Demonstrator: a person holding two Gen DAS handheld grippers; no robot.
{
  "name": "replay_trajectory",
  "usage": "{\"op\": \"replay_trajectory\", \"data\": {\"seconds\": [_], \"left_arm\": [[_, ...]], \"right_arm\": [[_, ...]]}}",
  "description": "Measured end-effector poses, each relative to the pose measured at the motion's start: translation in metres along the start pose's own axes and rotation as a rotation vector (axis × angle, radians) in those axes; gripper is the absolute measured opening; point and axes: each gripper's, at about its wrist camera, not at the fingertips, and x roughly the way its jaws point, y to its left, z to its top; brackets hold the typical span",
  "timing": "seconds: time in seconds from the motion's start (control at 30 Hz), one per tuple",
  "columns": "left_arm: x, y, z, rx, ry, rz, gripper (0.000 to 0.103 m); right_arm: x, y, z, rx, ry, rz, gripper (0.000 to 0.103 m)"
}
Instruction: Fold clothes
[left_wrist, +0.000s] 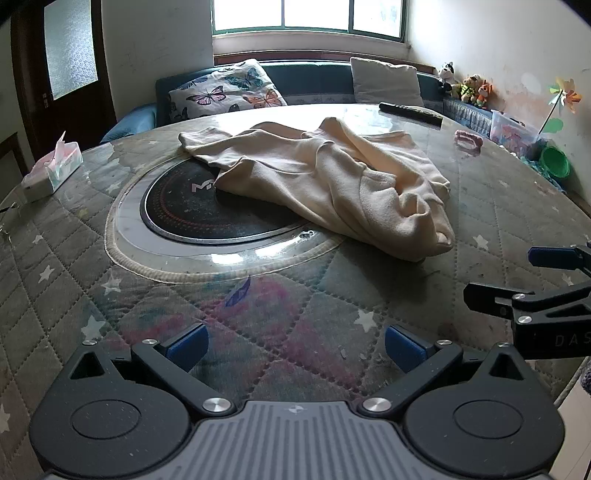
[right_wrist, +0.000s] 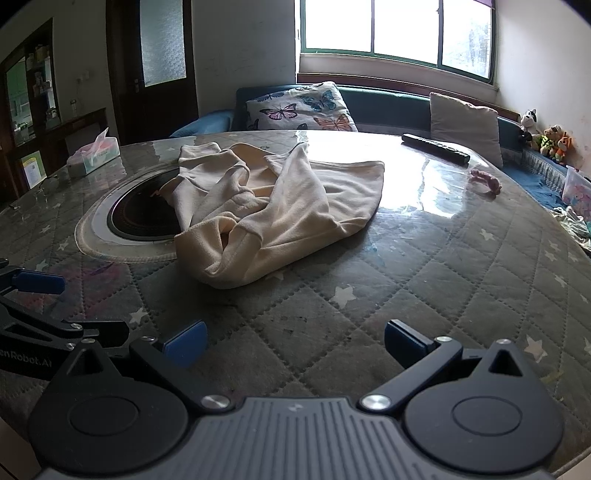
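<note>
A cream garment lies crumpled in a loose heap near the middle of the round table. It is not folded: one sleeve with a ribbed cuff reaches toward the far left, and thick folds are bunched at the near right end. Its left part lies over the dark round cooktop that is set into the table, and the rest lies on the quilted star-pattern cover under the clear sheet. In the right wrist view the same garment is seen ahead and a little to the left, with its hem opening toward the camera.

The left gripper hangs above the near part of the table, with its blue pads spread wide and nothing between them. It does not touch the garment and is well apart from it. The right gripper is also spread wide and empty, above the quilted cover, on the near side of the garment. Each gripper shows at the edge of the other's view, so they are side by side.

Further out, a tissue box stands at the left edge of the table. A black remote control lies at the far side, and a small pink object lies near it to the right. Behind the table there is a blue sofa with a butterfly pillow and a plain pillow, under a bright window. Some soft toys sit at the right wall.
</note>
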Motion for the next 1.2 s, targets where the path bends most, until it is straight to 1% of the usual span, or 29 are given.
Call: {"op": "replay_trajectory", "data": {"seconds": [1.2], "left_arm": [[0.0093,0.0012,0.0093,0.011,0.017,0.014,0.103]], "right_arm": [[0.0101,-0.003,0.0077,0.008,0.01,0.019,0.103]]}}
